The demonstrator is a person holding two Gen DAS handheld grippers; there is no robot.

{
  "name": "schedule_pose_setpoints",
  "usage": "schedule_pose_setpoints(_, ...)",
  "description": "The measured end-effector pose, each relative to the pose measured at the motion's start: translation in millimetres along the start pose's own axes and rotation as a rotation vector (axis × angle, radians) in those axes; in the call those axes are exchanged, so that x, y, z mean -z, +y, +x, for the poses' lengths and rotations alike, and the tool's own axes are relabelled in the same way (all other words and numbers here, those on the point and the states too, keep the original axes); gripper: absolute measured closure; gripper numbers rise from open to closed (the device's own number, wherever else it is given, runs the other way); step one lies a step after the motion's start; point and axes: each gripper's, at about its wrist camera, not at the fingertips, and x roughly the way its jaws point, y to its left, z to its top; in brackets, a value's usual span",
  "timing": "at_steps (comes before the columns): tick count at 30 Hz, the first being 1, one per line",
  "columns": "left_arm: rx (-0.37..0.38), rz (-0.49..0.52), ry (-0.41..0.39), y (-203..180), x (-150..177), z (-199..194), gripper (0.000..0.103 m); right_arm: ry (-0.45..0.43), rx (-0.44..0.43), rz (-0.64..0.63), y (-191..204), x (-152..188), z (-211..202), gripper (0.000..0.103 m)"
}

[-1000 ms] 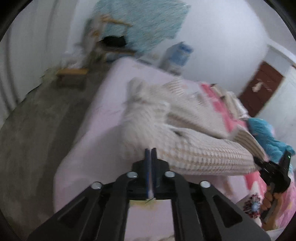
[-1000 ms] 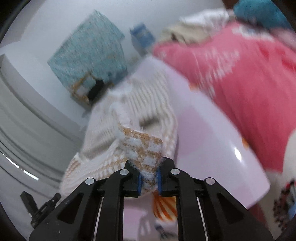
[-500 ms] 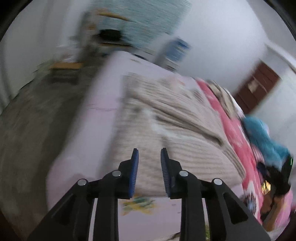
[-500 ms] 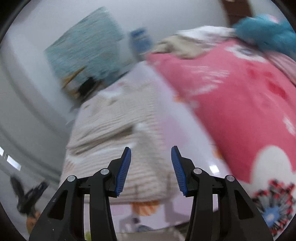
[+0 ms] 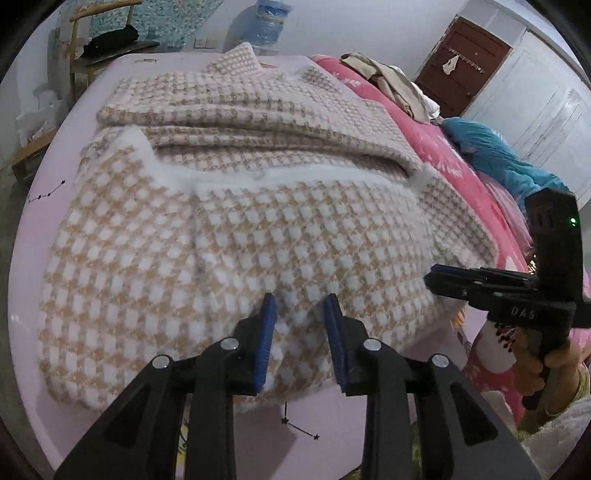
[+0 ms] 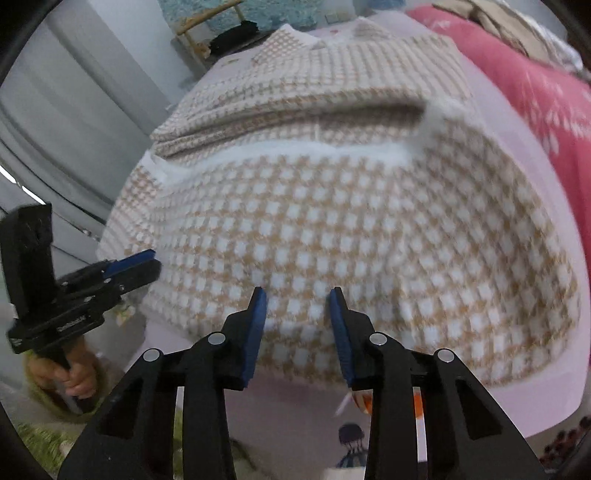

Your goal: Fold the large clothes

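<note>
A large beige-and-white checked knit garment (image 5: 229, 229) lies folded over on the pale pink bed (image 5: 48, 173); its near half is laid back over the far half, with a white fuzzy edge across the middle. It also fills the right wrist view (image 6: 351, 221). My left gripper (image 5: 300, 299) is open and empty, just above the garment's near edge. My right gripper (image 6: 297, 291) is open and empty, over the near edge too. The right gripper shows in the left wrist view (image 5: 480, 284), and the left gripper in the right wrist view (image 6: 122, 266).
A pink blanket (image 5: 454, 155) with a teal cloth (image 5: 502, 158) and beige clothes (image 5: 391, 81) lies along the right side of the bed. A wooden chair (image 5: 99, 40) and a water bottle (image 5: 266, 18) stand beyond the far end. A brown door (image 5: 461, 62) is at the back right.
Both grippers let go of the garment's edge and opened. The lifted half now lies flat over the rest. Both grippers have drawn back to the near edge.
</note>
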Motion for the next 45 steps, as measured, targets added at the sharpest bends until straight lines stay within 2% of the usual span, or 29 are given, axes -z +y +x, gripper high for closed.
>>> schedule_pose_setpoints(3,0.026,-0.019,-0.006,3,-6,-4,0.075,0.005,-0.017,0.028,-8,-5,-7,0.071)
schedule_pose_setpoints(7,-0.01,0.013,-0.07,13,-18,-25,0.074,-0.117,0.091,-0.006,-17,-21,-45,0.062)
schedule_pose_setpoints(8,-0.046,0.022,-0.102,18,-26,-32,0.073,-0.163,0.125,0.002,-23,-28,-55,0.058)
schedule_pose_setpoints(11,-0.167,0.025,-0.159,31,-41,-41,0.068,-0.233,0.228,0.048,-47,-44,-67,0.058)
schedule_pose_setpoints(13,-0.295,0.02,-0.165,41,-58,-32,0.068,-0.253,0.24,0.082,-62,-52,-69,0.058)
schedule_pose_setpoints(15,-0.356,0.025,-0.165,51,-67,-27,0.066,-0.258,0.242,0.096,-70,-61,-62,0.058)
schedule_pose_setpoints(18,-0.427,0.022,-0.112,66,-79,-8,0.066,-0.23,0.241,0.088,-75,-72,-47,0.058)
schedule_pose_setpoints(21,-0.405,-0.025,-0.076,82,-82,3,0.067,-0.194,0.259,0.064,-75,-80,-25,0.061)
schedule_pose_setpoints(22,-0.397,-0.038,-0.081,85,-82,2,0.072,-0.188,0.27,0.055,-74,-79,-23,0.077)
schedule_pose_setpoints(23,-0.387,-0.051,-0.091,88,-82,1,0.084,-0.179,0.29,0.044,-72,-80,-21,0.093)
schedule_pose_setpoints(25,-0.377,-0.067,-0.123,91,-81,-7,0.091,-0.197,0.286,0.041,-70,-80,-26,0.097)
schedule_pose_setpoints(31,-0.351,-0.116,-0.287,89,-95,-38,0.092,-0.329,0.272,0.037,-62,-99,-52,0.097)
schedule_pose_setpoints(35,-0.365,-0.139,-0.3,95,-107,-22,0.092,-0.337,0.262,0.05,-68,-116,-40,0.097)
schedule_pose_setpoints(39,-0.379,-0.171,-0.259,110,-99,6,0.092,-0.276,0.237,0.091,-89,-121,-2,0.096)
schedule_pose_setpoints(41,-0.371,-0.186,-0.275,113,-95,8,0.092,-0.272,0.217,0.109,-96,-121,4,0.095)
schedule_pose_setpoints(43,-0.383,-0.18,-0.274,111,-96,8,0.091,-0.273,0.195,0.119,-98,-121,-2,0.089)
schedule_pose_setpoints(45,-0.388,-0.179,-0.272,111,-96,9,0.091,-0.288,0.203,0.129,-94,-118,-13,0.072)
